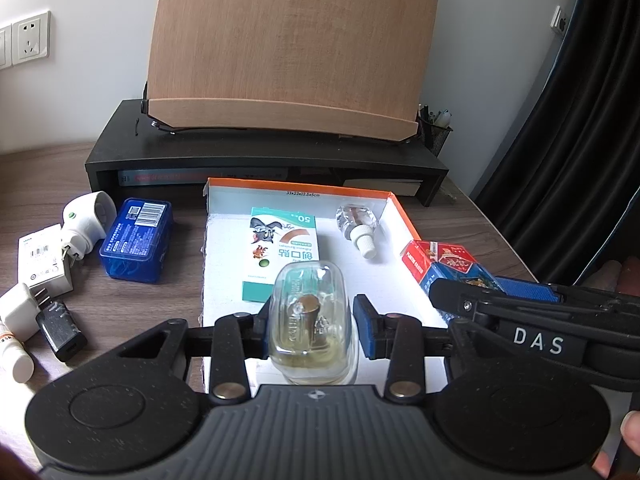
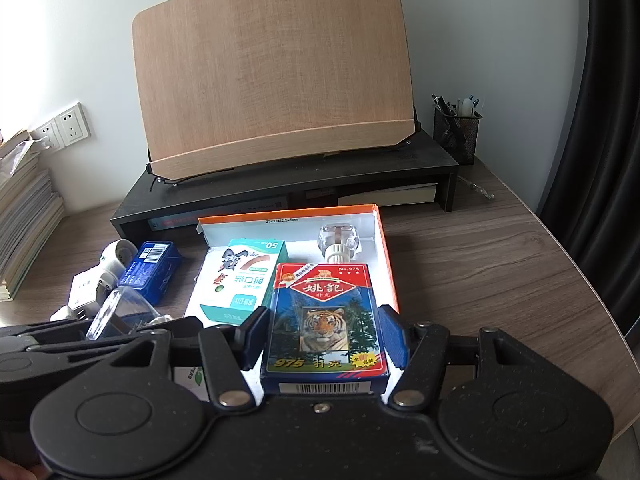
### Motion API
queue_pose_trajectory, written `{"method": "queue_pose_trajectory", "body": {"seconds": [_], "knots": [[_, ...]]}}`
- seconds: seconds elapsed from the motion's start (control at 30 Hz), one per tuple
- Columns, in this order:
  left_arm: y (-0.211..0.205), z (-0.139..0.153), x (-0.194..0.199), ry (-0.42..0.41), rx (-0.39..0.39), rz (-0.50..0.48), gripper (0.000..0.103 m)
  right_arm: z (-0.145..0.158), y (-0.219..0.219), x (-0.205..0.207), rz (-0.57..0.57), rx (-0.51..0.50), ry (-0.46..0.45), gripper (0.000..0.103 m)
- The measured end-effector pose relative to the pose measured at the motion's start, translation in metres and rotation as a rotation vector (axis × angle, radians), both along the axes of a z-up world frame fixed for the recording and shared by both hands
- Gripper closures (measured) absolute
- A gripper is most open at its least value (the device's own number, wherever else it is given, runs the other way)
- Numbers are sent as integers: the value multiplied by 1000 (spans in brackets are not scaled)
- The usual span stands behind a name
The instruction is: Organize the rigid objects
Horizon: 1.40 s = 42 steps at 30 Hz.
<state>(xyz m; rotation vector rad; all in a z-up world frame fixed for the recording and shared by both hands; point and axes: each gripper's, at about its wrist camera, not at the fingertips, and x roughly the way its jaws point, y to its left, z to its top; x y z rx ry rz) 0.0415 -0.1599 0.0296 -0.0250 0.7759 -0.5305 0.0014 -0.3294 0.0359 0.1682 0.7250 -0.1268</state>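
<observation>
My left gripper (image 1: 310, 326) is shut on a clear plastic bottle (image 1: 308, 320) of yellowish liquid, held over the near part of the white, orange-edged box (image 1: 224, 264). My right gripper (image 2: 324, 334) is shut on a deck of playing cards (image 2: 326, 320) with a tiger picture, held over the box's right side (image 2: 386, 248). In the box lie a green-and-white plaster box (image 1: 280, 252) and a small clear bottle with a white cap (image 1: 358, 224). The right gripper and cards also show in the left wrist view (image 1: 452, 268).
Left of the box on the wooden table lie a blue plastic case (image 1: 136, 240), a white plug-in device (image 1: 86, 220), a white carton (image 1: 42, 260), chargers (image 1: 40, 316) and a small white bottle (image 1: 14, 356). A black riser (image 1: 264, 156) with a wooden book stand (image 1: 288, 48) is behind.
</observation>
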Motion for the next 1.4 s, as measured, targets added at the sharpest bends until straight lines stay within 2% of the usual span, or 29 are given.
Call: {"method": "queue_pose_trajectory", "body": {"seconds": [0.8, 1.4], "knots": [[-5, -4, 5, 6, 0, -11, 64, -9, -7, 12, -6, 5, 27, 32], [-8, -8, 16, 14, 0, -24, 64, -21, -12, 36, 6, 2, 55, 32]]}}
